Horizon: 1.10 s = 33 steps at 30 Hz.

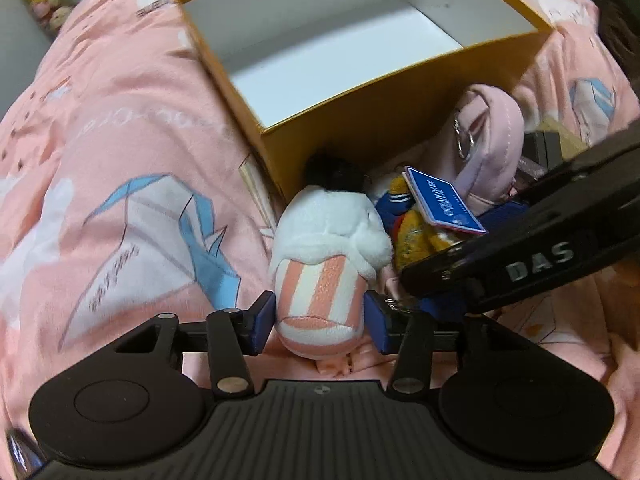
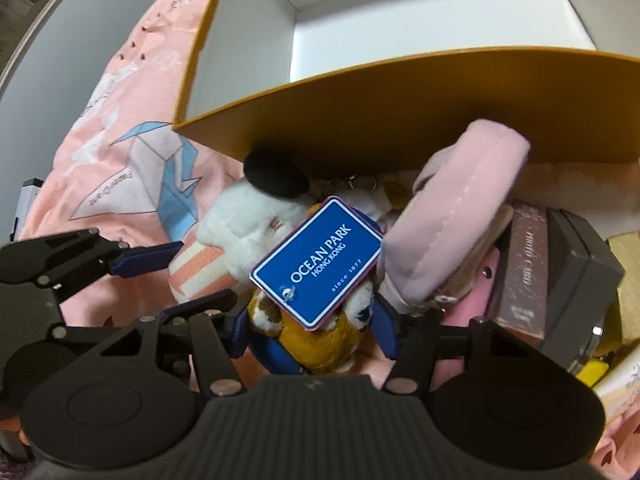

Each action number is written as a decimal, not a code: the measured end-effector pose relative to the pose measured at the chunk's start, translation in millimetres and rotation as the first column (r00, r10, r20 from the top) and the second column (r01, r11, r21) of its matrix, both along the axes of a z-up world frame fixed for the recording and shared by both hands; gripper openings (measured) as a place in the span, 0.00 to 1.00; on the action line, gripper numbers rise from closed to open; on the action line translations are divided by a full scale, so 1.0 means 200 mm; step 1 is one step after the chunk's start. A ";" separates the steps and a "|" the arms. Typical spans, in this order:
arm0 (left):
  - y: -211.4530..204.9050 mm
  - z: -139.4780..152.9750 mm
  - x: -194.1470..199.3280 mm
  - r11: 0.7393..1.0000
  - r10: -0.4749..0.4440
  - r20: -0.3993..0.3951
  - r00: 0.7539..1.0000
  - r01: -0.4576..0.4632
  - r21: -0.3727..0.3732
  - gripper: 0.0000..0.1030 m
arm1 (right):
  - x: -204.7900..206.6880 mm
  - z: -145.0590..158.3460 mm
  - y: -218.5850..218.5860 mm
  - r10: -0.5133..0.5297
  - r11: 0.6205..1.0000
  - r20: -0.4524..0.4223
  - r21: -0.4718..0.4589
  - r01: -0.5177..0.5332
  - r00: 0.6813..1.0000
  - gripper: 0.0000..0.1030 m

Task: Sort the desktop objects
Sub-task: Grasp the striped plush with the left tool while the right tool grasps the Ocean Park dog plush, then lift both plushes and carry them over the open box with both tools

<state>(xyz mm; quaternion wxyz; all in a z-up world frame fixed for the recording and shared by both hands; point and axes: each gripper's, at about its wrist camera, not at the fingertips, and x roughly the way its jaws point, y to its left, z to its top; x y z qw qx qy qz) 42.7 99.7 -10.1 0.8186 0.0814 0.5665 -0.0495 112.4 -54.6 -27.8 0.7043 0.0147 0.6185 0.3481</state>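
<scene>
A white plush toy with pink and white stripes lies on the pink cloth in front of an open orange box that is white and bare inside. My left gripper has its blue pads pressed on the toy's striped end from both sides. A yellow-brown plush in blue clothes carries a blue "Ocean Park" tag. My right gripper is shut on this plush, one pad on each side. The left gripper also shows at the left of the right wrist view, around the striped toy.
A pale pink pouch with metal rings leans on the orange box. To the right are a brown "Photo Card" box, a dark grey box and a yellow item. Pink bedding with a paper-crane print spreads to the left.
</scene>
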 end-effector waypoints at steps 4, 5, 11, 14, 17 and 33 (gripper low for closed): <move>0.00 0.06 -0.09 0.996 0.085 0.055 0.995 -0.083 -0.040 0.52 | -0.03 0.08 -0.05 0.052 0.998 0.028 0.037 -0.053 0.998 0.58; 0.00 0.08 -0.12 0.993 0.107 0.068 0.992 -0.103 -0.057 0.51 | -0.04 0.10 -0.06 0.061 0.997 0.042 0.041 -0.063 0.997 0.58; 0.02 0.20 -0.20 0.959 0.273 0.120 0.954 -0.261 -0.109 0.50 | -0.07 0.25 -0.11 0.111 0.988 0.154 0.088 -0.126 0.982 0.57; 0.01 0.27 -0.24 0.946 0.319 0.169 0.932 -0.301 -0.122 0.50 | -0.10 0.34 -0.12 0.135 0.981 0.226 0.104 -0.162 0.965 0.57; -0.03 0.35 -0.27 0.943 0.329 0.224 0.917 -0.306 -0.132 0.49 | -0.13 0.44 -0.15 0.155 0.970 0.290 0.138 -0.202 0.944 0.57; -0.17 0.61 0.02 0.935 0.350 0.513 0.784 -0.328 -0.136 0.46 | 0.17 0.79 -0.28 -0.016 0.977 0.535 0.186 -0.100 0.845 0.57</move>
